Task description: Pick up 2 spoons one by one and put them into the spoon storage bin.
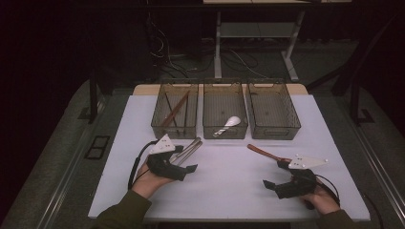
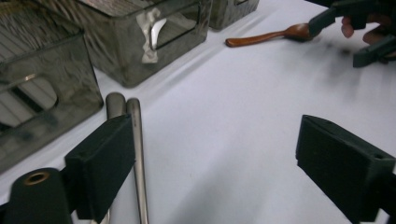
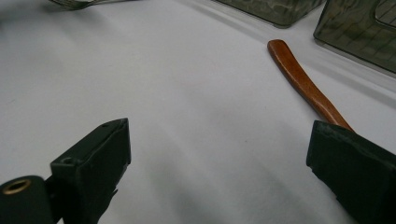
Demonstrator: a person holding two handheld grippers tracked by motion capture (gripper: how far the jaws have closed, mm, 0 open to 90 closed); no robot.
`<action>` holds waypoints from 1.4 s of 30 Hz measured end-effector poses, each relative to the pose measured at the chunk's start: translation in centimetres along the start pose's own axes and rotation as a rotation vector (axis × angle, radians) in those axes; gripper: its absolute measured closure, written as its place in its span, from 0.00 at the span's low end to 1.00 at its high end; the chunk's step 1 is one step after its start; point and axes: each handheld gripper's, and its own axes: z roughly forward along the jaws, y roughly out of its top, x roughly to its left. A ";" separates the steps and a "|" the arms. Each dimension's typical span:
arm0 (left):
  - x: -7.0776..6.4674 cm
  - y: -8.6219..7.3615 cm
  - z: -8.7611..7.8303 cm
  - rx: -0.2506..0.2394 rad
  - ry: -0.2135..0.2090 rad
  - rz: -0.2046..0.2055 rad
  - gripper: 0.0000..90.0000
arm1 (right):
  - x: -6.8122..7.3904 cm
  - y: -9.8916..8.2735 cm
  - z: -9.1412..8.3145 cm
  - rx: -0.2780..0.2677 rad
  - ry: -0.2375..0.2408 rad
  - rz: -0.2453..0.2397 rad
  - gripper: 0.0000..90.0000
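Two metal cutlery handles lie side by side on the white table in front of the left bin. My left gripper stands open just right of them; in the left gripper view the handles run along its left jaw, and nothing is between the pads. A brown wooden spoon lies right of centre. My right gripper is open near its bowl end. In the right gripper view the wooden handle leads down behind the right jaw, untouched by the pads.
Three translucent bins stand in a row at the back: the left bin holds brown chopsticks, the middle bin a white spoon, and nothing lies in the right bin. Bare table lies between the grippers.
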 end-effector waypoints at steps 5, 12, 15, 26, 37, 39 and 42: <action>-0.3 -1.3 -0.8 -0.022 0.003 -0.004 0.05 | 0.0 0.0 0.0 -0.006 -0.004 -0.004 0.07; -0.6 -2.7 -1.7 -0.026 -0.022 -0.013 0.00 | -0.1 0.3 -0.3 -0.017 -0.005 0.011 0.07; -0.8 -3.0 -1.5 0.001 -0.027 0.000 0.00 | -0.2 0.6 -0.4 -0.017 -0.018 0.021 0.07; -0.7 -3.3 -1.2 0.027 -0.048 0.008 0.00 | -1.6 2.1 -1.7 0.018 -0.028 0.027 0.07; -0.6 -3.3 -1.2 0.023 -0.052 -0.001 0.00 | -5.2 3.3 -2.8 0.025 -0.062 0.074 0.07; -0.6 -3.3 -1.2 0.025 -0.053 -0.002 0.00 | -5.9 3.5 -3.0 0.029 -0.067 0.085 0.07; -0.6 -3.3 -1.1 0.031 -0.048 0.005 0.00 | -6.8 3.8 -3.2 0.044 -0.074 0.092 0.07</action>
